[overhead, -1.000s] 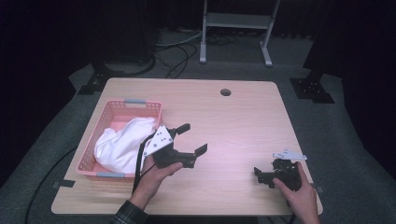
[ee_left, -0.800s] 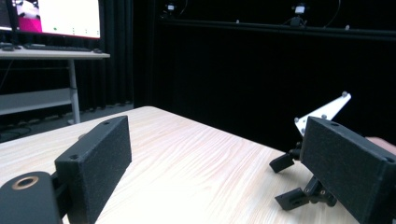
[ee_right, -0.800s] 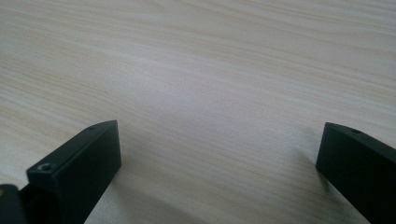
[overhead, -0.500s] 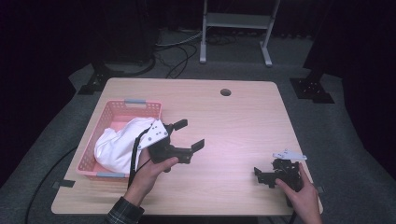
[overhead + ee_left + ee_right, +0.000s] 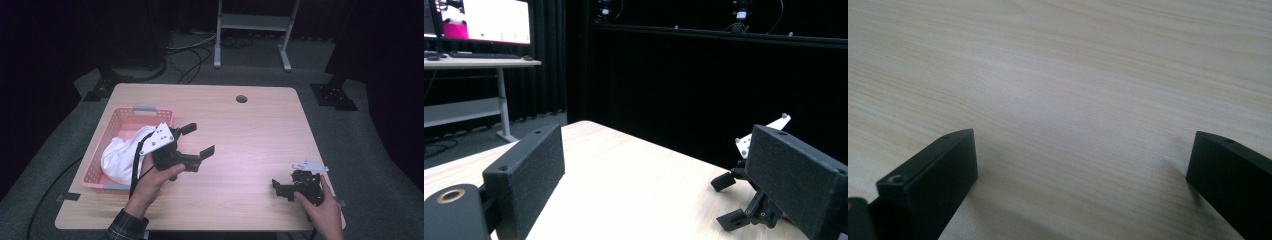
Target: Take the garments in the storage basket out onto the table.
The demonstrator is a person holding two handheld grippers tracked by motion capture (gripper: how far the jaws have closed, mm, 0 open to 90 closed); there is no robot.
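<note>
Since a second ago the left gripper (image 5: 194,139) has lifted off the tabletop (image 5: 250,130) and drawn slightly toward the pink basket (image 5: 131,111); the right gripper (image 5: 283,188) has kept its place. Item, left gripper: jaws spread wide, nothing between them, held level in the air by the left hand (image 5: 154,179), its jaws pointing across the tabletop toward the right gripper (image 5: 744,200), which shows between them in the left gripper view; the wrist is raised, the checked sleeve (image 5: 122,229) low at the near edge. Item, right gripper: jaws released, empty, resting low on the bare wood at the near right corner, right hand (image 5: 324,210) behind it. Item, white cloth (image 5: 120,157): bundled inside the basket, just behind and beside the left gripper, untouched. Judgement: the step in hand looks like a reach for the cloth. To do it well, turn the left gripper back over the basket, tip the jaws downward, and close on a raised fold near the top of the bundle, clear of the mesh wall, so the basket does not lift along.
</note>
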